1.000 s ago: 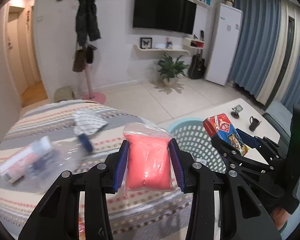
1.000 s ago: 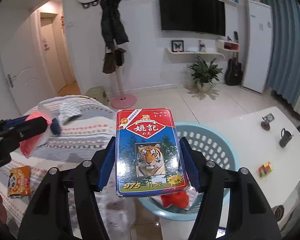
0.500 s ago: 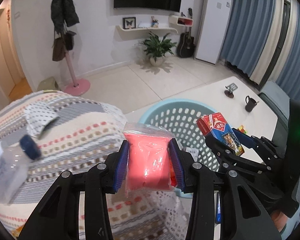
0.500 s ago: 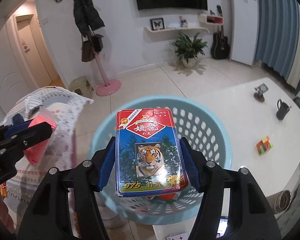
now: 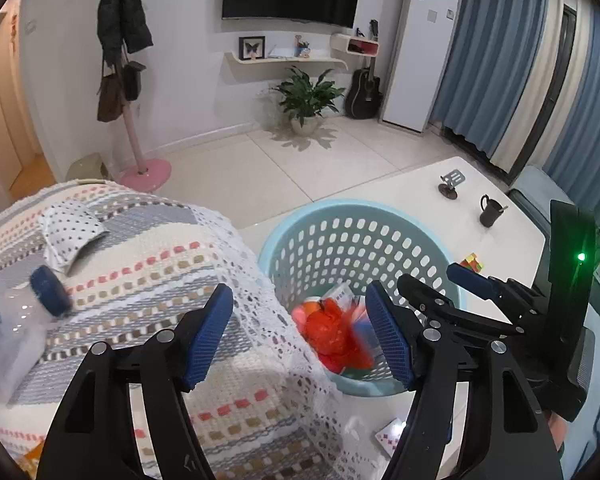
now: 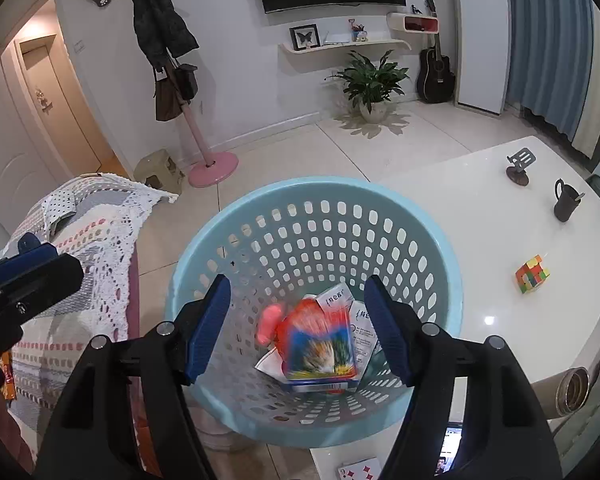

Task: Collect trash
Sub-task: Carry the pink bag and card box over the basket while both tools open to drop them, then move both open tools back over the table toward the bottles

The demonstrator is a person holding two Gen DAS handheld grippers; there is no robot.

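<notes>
Almost no text is readable. In the basket [image 6: 204, 256], a white paper packet [image 6: 336, 298] carries small dark handwriting-like print, too small to read. The card box [image 6: 320, 348] is blurred, its print unreadable. A playing card [image 6: 358, 472] at the bottom edge shows red diamonds.

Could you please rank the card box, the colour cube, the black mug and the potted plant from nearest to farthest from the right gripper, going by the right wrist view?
From the right gripper:
1. Card box, in the basket, between the fingers.
2. Colour cube, on the white table, right.
3. Black mug, farther back on that table.
4. Potted plant, by the far wall.
</notes>
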